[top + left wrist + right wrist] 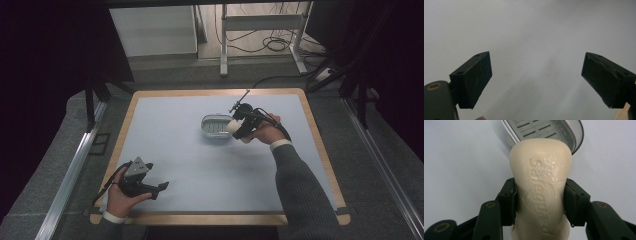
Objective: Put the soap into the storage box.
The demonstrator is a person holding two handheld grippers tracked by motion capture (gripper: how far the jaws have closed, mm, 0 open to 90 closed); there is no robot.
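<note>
Soap bar in right claw — apparently over dish

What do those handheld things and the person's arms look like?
Each tool is black with two blocky jaws; the left tool carries a grey three-cornered plate, the right tool trails a black cable. Brass-coloured pivots show up close. The sleeves are dark grey knit over white cuffs.

Soap dish on table

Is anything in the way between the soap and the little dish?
No, nothing visible. The right gripper holds the soap bar by its sides, right beside the slotted soap dish. The dish looks empty, and the mat between them looks bare.
</note>
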